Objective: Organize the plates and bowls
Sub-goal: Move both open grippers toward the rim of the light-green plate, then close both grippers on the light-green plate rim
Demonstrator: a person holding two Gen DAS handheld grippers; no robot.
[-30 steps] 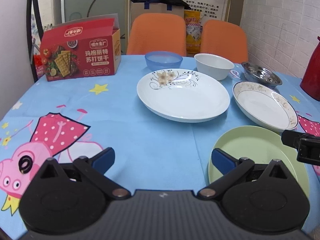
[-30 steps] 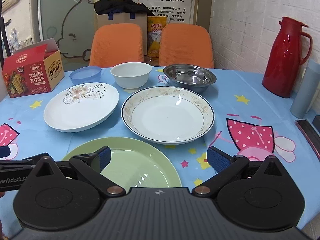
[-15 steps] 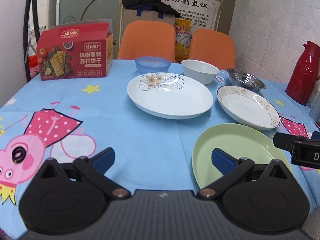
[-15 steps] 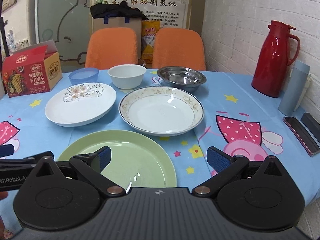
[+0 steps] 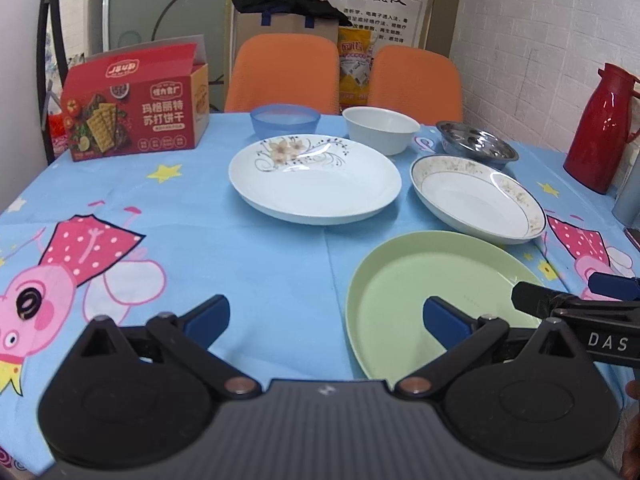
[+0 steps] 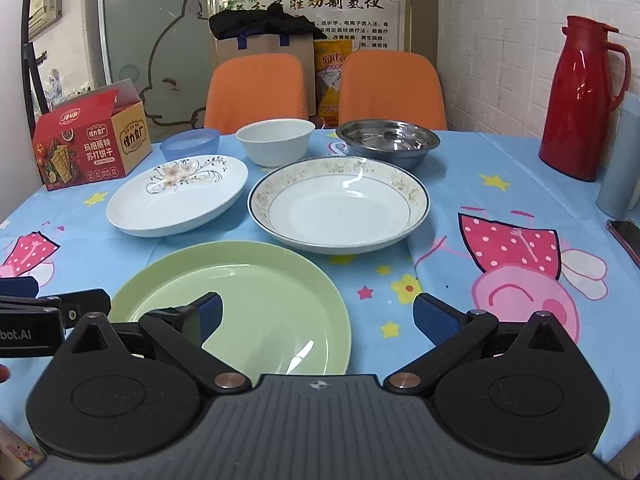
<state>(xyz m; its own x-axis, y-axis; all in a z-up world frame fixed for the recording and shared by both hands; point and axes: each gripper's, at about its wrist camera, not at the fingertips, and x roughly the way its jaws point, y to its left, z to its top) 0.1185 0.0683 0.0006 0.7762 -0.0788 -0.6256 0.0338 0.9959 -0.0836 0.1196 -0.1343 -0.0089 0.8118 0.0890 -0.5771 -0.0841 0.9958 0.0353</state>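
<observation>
- So far nothing is stacked: you hold your left gripper and right gripper low at the near edge of the table, both with jaws spread wide and nothing between them.
- Nearest you, the green plate lies flat by the near edge, partly under the right gripper's left finger; it touches no other dish.
- Just beyond it sit two deeper plates side by side: the white plate with the flower print to the left, the gold-rimmed plate to the right. They lie close, though whether the rims touch you cannot tell.
- Toward the far edge stands a row of three bowls, each on its own: the blue plastic bowl, the white bowl and the steel bowl.
- By my reading, the whole job is left: three plates to pile, three bowls to nest.
- Off to the far left corner stands a red cracker box, clear of the dishes.
- At the right edge, mind the red thermos jug, a grey cup and a dark phone when you swing that way.
- Behind the table, two orange chairs are well out of your reach path.
</observation>
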